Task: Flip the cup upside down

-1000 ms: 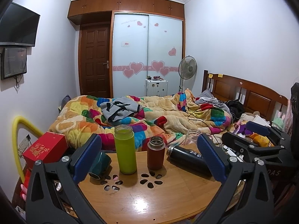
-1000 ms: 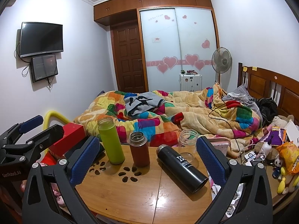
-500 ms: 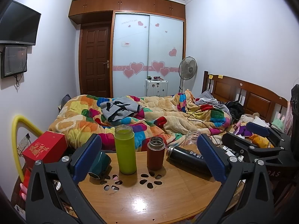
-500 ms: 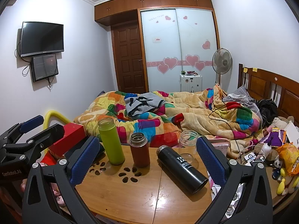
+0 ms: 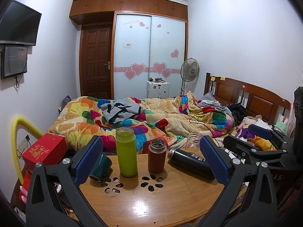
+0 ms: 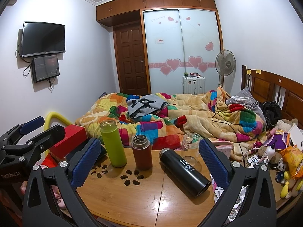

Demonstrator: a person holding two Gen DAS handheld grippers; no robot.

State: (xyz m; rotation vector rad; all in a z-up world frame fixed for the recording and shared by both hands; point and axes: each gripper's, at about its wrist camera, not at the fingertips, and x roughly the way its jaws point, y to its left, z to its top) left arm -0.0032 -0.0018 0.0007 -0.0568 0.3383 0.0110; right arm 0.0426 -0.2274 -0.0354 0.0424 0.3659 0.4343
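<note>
The bed (image 6: 189, 117) fills the room beyond the table (image 5: 151, 204), its patchwork quilt bunched so that the mattress is hidden. The round wooden table is cut off at the bottom of both views.

Taking the green bottle (image 5: 126, 152) as the landmark: it stands upright with its mouth open, toward the far left of the table. Just right of it stands a shorter brown flask (image 5: 157, 156), also upright and uncapped. Farther right a black bottle (image 6: 184, 171) lies on its side, its mouth turned toward the green bottle. Beyond that black bottle, at the table's far edge, a clear glass jar (image 6: 190, 149) stands; the right wrist view shows it whole, while the left wrist view shows only its rim.

Left of the green bottle a dark teal cup (image 5: 101, 167) lies on its side; one blue pad covers much of it, so its mouth is hard to make out.

The left gripper (image 5: 151, 162) hangs over the near table with jaws wide and empty. The right gripper (image 6: 149, 162) likewise has jaws wide, gripping nothing.
</note>
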